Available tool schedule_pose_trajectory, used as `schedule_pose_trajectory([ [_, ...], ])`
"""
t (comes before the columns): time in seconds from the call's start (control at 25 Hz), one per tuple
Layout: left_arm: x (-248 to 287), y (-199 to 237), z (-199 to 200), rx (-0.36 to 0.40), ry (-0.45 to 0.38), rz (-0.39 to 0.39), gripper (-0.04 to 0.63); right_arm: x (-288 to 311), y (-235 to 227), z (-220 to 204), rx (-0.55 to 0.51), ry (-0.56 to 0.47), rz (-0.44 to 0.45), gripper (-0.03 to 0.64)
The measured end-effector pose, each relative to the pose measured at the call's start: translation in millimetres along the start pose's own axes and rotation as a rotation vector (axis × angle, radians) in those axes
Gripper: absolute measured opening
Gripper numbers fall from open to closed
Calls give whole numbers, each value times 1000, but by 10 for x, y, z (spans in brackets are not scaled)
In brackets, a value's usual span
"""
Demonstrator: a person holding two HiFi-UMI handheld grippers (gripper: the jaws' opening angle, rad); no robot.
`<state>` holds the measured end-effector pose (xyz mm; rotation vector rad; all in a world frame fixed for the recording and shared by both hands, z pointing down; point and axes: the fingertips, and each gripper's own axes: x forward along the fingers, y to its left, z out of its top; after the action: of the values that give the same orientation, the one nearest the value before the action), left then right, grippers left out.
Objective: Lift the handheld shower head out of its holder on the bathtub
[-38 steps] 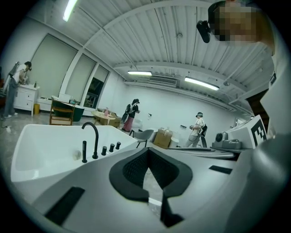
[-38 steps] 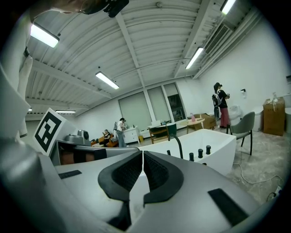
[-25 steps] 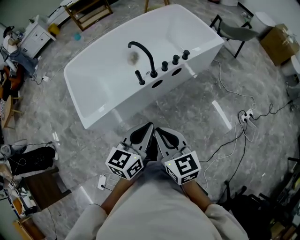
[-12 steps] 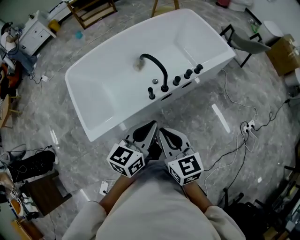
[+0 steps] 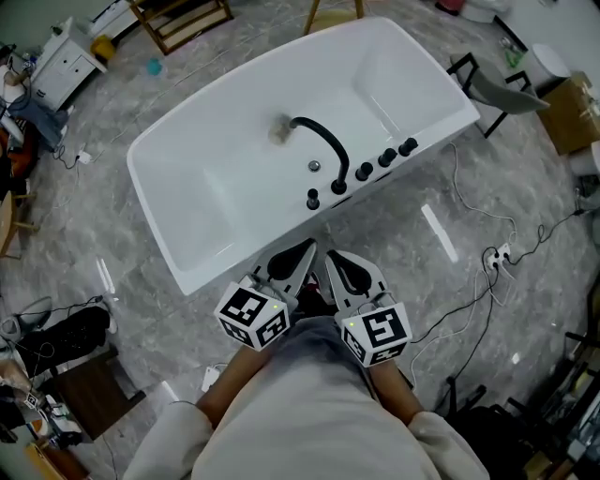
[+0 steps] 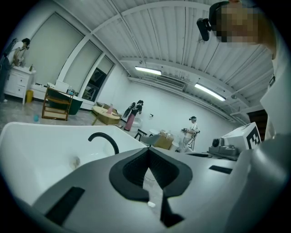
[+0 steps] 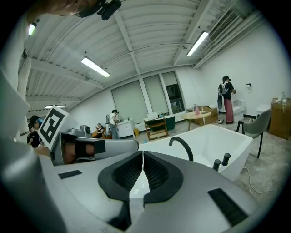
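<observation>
The white bathtub [image 5: 216, 178] lies slantwise across the middle of the head view. On its near rim stands a black arched spout [image 5: 323, 145], and left of it the short black handheld shower head [image 5: 312, 199] sits upright in its holder. Three black knobs [image 5: 386, 157] line the rim to the right. My left gripper [image 5: 305, 249] and right gripper [image 5: 331, 256] hover side by side just short of the tub's near wall, both shut and empty. The spout [image 6: 105, 140] shows in the left gripper view, and the spout [image 7: 183, 146] and two knobs [image 7: 222, 161] in the right gripper view; the shower head is hidden there.
Cables and a socket strip [image 5: 494, 253] trail over the grey floor at the right. A chair [image 5: 492, 86] and a cardboard box [image 5: 570, 112] stand beyond the tub's right end, a wooden rack [image 5: 183, 17] and white cabinet [image 5: 61, 61] at the far left. People stand far off [image 7: 226, 98].
Both grippers have come closer to the tub together. The tub's near rim and its black fittings now lie lower in the head view, just ahead of the fingertips. Both stay shut.
</observation>
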<state>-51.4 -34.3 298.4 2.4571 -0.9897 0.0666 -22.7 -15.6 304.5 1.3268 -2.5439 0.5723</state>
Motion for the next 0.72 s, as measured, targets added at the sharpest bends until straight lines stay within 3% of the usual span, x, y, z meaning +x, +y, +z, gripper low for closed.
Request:
schedule_pose_trajectory([
  [0.16,26,68,-95,-16,1,-3,5,32,-76,-45,8,16,-16,20],
  [0.32,97,228,-201,30,1,61,5,102,-157,-75,27,28,-7,19],
  [0.72,541,616,-588,37,33,197,6,290,-399,-222,28,107,76,19],
])
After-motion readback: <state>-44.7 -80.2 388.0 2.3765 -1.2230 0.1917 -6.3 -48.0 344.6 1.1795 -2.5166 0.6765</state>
